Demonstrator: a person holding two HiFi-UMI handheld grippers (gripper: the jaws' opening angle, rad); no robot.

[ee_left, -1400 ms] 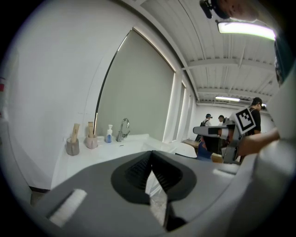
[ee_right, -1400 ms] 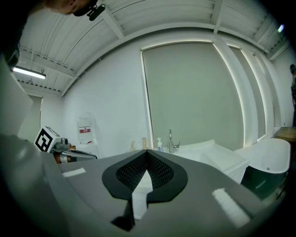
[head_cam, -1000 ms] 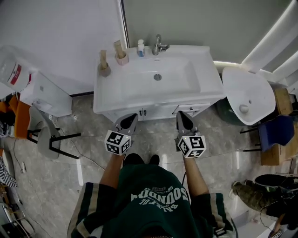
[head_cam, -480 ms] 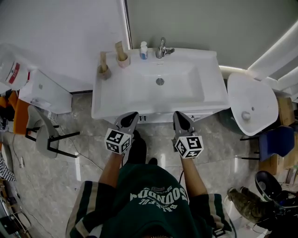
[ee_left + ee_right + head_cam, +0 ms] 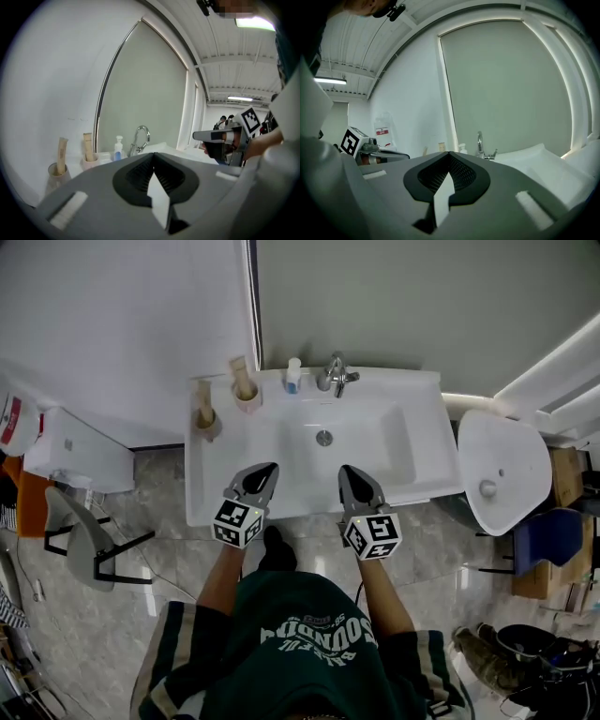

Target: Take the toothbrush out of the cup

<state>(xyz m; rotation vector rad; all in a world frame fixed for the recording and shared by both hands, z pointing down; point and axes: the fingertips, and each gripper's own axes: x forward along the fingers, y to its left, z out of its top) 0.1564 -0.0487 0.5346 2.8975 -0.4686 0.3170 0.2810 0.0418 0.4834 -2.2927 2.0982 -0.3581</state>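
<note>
Presently both pairs of jaws sit pressed together, empty. The left gripper and right gripper hover over the washbasin's front rim. One toothbrush stands in a cup at the back left corner. Just beside it, a second toothbrush stands in a second cup.

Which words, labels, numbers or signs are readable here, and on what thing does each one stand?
Nothing can be quoted with certainty.
Green shirt: white print, upside down, too blurred to read.
White object at the left edge: red label, too small to read.
Cubes on the left hand-held gripper and right hand-held gripper: black-and-white square markers, no letters.
</note>
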